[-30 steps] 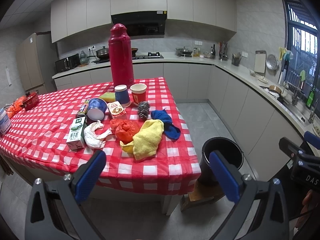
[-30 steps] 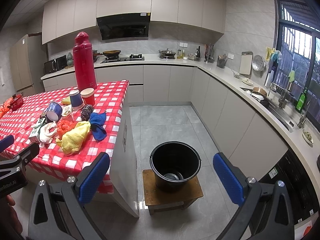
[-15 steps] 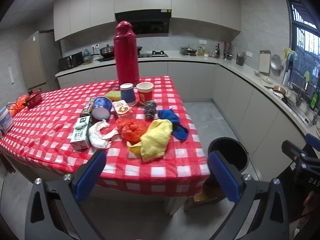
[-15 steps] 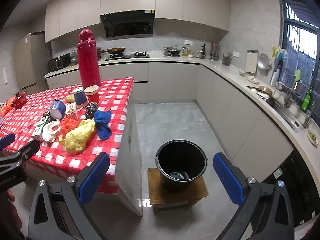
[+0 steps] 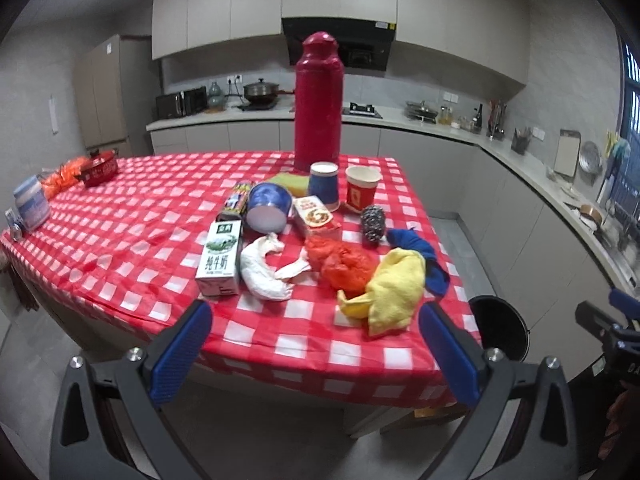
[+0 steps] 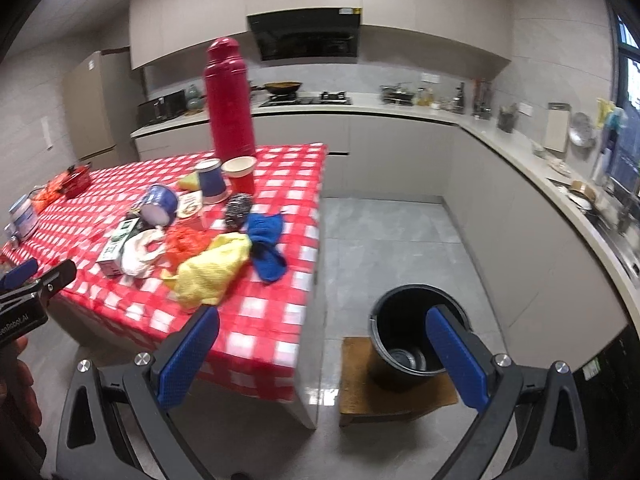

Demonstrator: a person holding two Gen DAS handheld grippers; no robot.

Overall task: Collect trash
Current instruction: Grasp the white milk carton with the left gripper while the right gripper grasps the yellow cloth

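On the red-checked table (image 5: 132,240) lie a milk carton (image 5: 220,258), a crumpled white bag (image 5: 264,268), an orange plastic bag (image 5: 340,262), a yellow cloth (image 5: 394,290) and a blue cloth (image 5: 420,254). A tipped blue cup (image 5: 267,207), a snack packet (image 5: 316,216), a steel scourer (image 5: 373,225) and two upright cups (image 5: 362,194) sit behind them. My left gripper (image 5: 316,354) is open, short of the table's near edge. My right gripper (image 6: 324,360) is open between the table's corner and the black bucket (image 6: 412,336).
A tall red thermos (image 5: 319,104) stands at the table's far side. A red pot (image 5: 98,166) and a jar (image 5: 32,204) sit at the left end. The bucket rests on a low wooden stool (image 6: 396,388) on grey floor, with counters (image 6: 520,184) along the back and right.
Both grippers have swung left and moved closer to the table; the items look larger and the bucket has slid right in both views. Jaws stay open.
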